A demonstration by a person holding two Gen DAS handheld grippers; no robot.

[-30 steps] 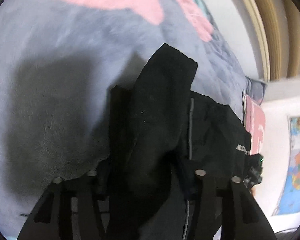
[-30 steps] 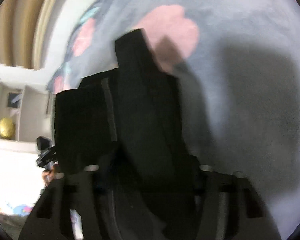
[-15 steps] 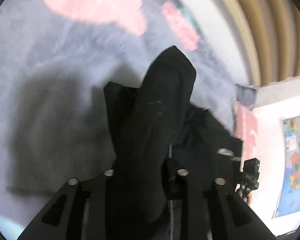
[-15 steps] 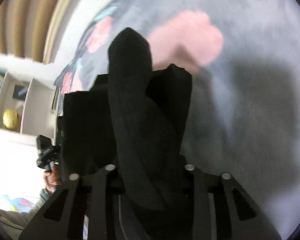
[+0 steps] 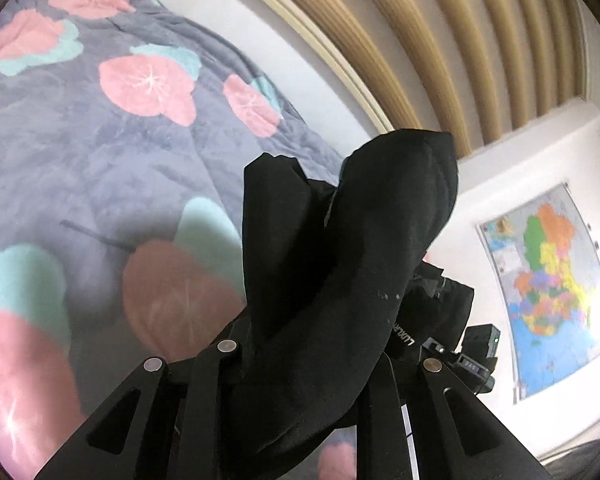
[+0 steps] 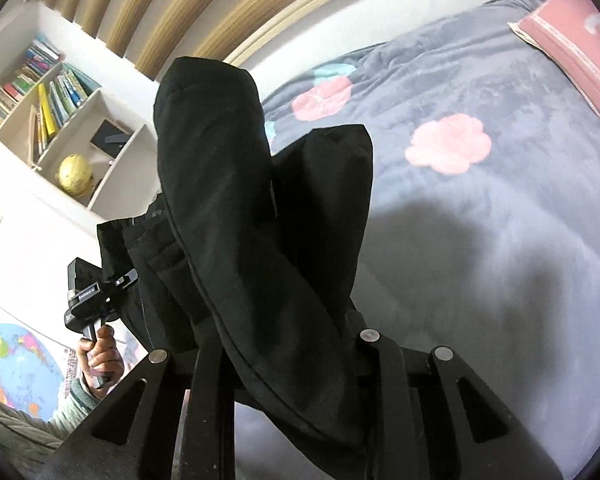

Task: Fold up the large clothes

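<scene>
Item 1, black garment (image 5: 352, 280): large dark clothing, lifted clear of the bed. In my left wrist view it rises from between my fingers at 6 o'clock and fills the centre, with a rounded fold topping out toward 1 o'clock and a second flap toward 11 o'clock. A small white printed label shows on it toward 4 o'clock, too small to read. In my right wrist view the same garment (image 6: 240, 220) climbs from 6 o'clock to a blunt end at 11 o'clock, with a shorter flap at 1 o'clock.

Item 2, my left gripper (image 5: 300, 368): fingers closed in on the garment, cloth bunched between them and spilling over both. From the right wrist view it appears at 8 o'clock (image 6: 96, 292), held in my left hand (image 6: 100, 354), with the garment's far edge hanging from it.

Item 3, my right gripper (image 6: 288, 352): fingers clamped on a thick fold of the garment. In the left wrist view it sits at 4 o'clock (image 5: 464, 360), partly hidden behind the cloth.

Item 4, bedspread (image 5: 80, 152): grey plush with pink and mint flowers, below and behind the garment, from 7 to 11 o'clock in the left view; from 1 to 5 o'clock in the right view (image 6: 500, 240).

Item 5, pink pillow (image 6: 572, 40): 2 o'clock, right view, on the bedspread's far edge.

Item 6, wall map (image 5: 548, 284): coloured, 3 o'clock, left view.

Item 7, bookshelf (image 6: 60, 112): white, 10 o'clock, right view, holding books and a gold globe (image 6: 74, 172).

Item 8, slatted wooden panel (image 5: 440, 40): 12 to 1 o'clock, left view.
</scene>
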